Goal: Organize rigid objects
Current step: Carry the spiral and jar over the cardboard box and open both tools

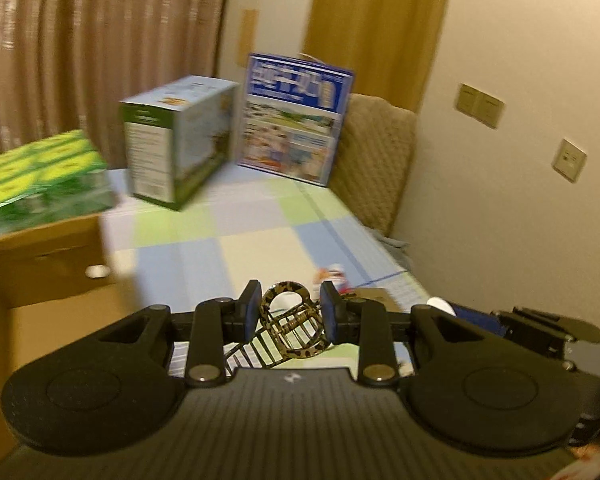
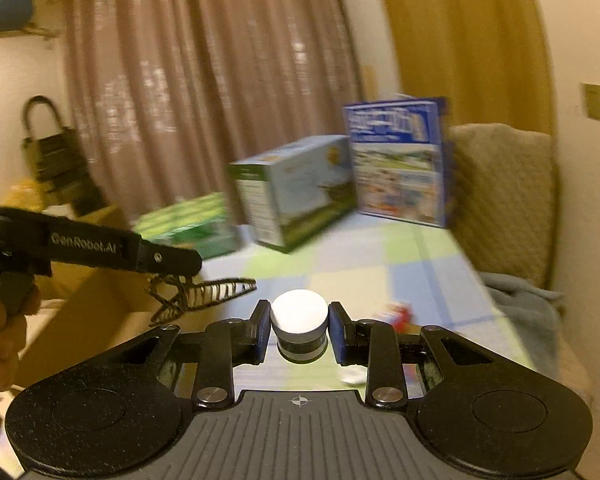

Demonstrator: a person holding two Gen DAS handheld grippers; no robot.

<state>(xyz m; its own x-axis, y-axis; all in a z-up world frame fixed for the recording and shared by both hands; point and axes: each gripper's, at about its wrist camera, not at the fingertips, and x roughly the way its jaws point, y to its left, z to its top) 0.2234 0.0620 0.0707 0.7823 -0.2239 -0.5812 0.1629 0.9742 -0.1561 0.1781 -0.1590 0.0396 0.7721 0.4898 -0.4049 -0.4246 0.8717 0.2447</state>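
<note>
- The bed with a checked sheet of pale blue, green and cream squares [image 1: 256, 224] carries everything and runs away from both cameras toward brown curtains.
- A brown cardboard box [image 1: 40, 264] stands at the bed's left edge, with a shrink-wrapped pack of green cartons [image 1: 44, 176] resting on its top.
- A tall blue printed carton [image 1: 296, 120] stands upright at the bed's far right corner, beside a beige quilted cushion [image 1: 376, 160] at the right edge.
- A green-and-white printed carton [image 1: 180, 140] stands just left of the blue one, turned at an angle, near the far edge.
- The left claw [image 1: 288, 312] is closed onto a leopard-patterned plastic hair clip [image 1: 294, 326], its blue pads pressing the clip's sides. In the right wrist view the clip [image 2: 204, 294] is held in the air near the bed's left edge, over the cardboard box [image 2: 96, 312], its long axis about level and its toothed jaws gaping and pointing right, toward the other claw.
- The right claw [image 2: 299, 330] is closed onto a small round jar with a white lid [image 2: 299, 326], one pad against each side. The jar stands upright, lid up, held over the near part of the bed.
- A small red-and-white object [image 2: 400, 314] lies on the sheet toward the near right edge; blur hides what it is.
</note>
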